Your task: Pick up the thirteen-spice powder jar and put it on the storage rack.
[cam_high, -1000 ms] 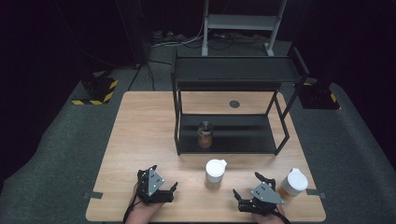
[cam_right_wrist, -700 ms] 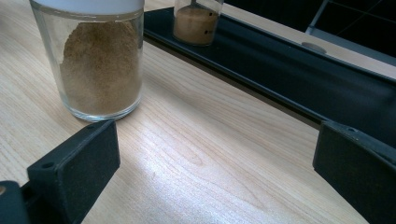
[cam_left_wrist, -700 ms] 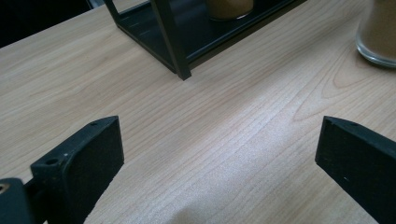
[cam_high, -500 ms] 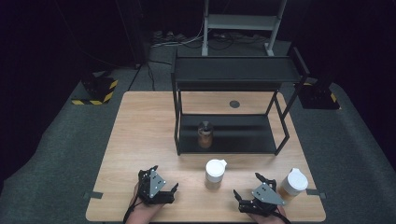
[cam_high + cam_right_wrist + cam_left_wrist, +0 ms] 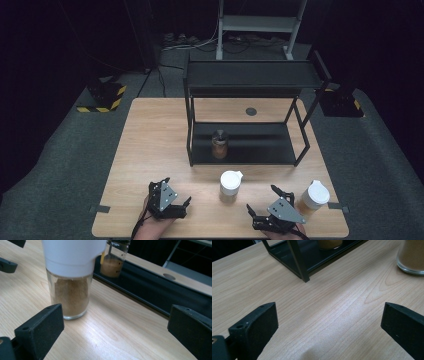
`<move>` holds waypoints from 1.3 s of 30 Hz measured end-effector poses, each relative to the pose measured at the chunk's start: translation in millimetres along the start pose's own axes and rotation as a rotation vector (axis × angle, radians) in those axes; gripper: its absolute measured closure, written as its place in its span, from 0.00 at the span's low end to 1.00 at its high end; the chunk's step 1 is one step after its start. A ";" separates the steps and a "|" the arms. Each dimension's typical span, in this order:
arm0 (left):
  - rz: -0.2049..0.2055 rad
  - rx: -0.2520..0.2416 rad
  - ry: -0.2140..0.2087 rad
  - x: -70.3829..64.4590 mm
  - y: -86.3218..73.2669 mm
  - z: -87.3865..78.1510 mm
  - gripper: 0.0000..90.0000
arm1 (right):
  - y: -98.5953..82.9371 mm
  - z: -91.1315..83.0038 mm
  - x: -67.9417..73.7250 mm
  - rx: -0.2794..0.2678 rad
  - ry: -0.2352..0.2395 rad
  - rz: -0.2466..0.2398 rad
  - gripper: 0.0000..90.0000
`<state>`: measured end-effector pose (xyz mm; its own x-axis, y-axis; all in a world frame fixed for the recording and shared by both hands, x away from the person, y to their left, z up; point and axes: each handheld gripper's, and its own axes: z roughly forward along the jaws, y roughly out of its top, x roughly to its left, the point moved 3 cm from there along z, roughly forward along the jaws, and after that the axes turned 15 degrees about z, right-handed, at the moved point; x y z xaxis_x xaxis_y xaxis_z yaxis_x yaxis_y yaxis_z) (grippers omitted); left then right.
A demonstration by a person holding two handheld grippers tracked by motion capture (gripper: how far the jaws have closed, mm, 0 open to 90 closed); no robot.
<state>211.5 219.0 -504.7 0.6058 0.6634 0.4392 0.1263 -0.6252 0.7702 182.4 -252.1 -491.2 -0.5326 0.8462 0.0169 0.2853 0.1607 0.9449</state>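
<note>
Meanwhile, both tongs sit spread and empty at the lower edge of the counter (image 5: 150, 140).
Cut off at the top of the right gripper view, the white-lidded jar (image 5: 71, 277) holds brown powder; it stands at lower centre of the high view, between left tongs (image 5: 172, 194) and right tongs (image 5: 264, 202). Since the earlier frame, the left tongs have edged slightly lower right.

Lab: black surrounds, hazard-striped base (image 5: 105, 97), floor cables (image 5: 200, 42).
</note>
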 end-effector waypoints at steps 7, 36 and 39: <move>0.006 -0.003 0.003 -1.1 -0.3 -0.6 0.02 | 9.4 1.6 0.6 -0.002 0.011 0.015 0.00; 0.028 -0.009 -0.011 -1.0 -0.5 -0.6 0.02 | 19.8 34.7 19.7 0.039 0.086 0.047 0.00; 0.031 -0.009 -0.013 -1.2 -0.4 -0.6 0.02 | 20.5 39.2 22.5 0.043 0.093 0.048 0.00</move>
<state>210.3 218.7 -505.2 0.6192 0.6383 0.4573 0.1000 -0.6418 0.7603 207.5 -209.9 -484.3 -0.5891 0.8026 0.0939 0.3452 0.1449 0.9273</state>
